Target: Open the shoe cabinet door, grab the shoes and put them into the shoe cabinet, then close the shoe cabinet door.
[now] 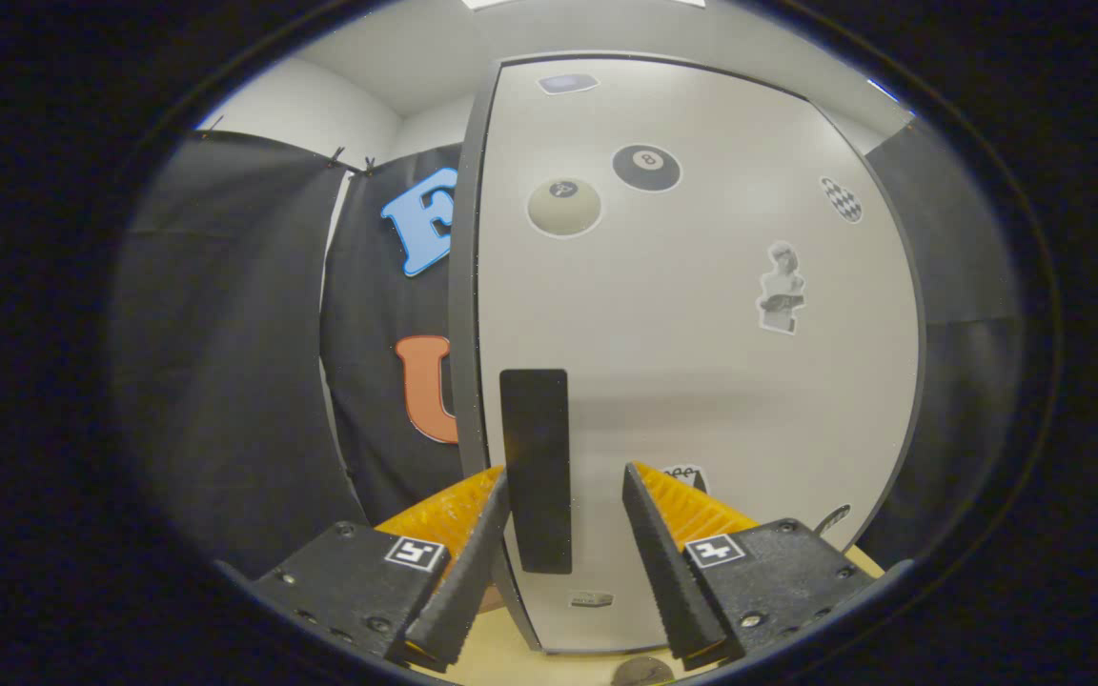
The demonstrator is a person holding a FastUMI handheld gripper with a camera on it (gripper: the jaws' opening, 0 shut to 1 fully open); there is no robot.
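My gripper [566,486] is open around the handle [536,472] on the cabinet door [701,362]. I should squeeze the handle tight, then pull slowly.

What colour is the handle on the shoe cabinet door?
Black, against the pale grey door; the handle shows best in the gripper view.

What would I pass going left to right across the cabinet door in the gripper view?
Door edge, black handle standing between the open hand-held gripper fingers, beige ball sticker, eight-ball sticker, statue sticker, checkered sticker.
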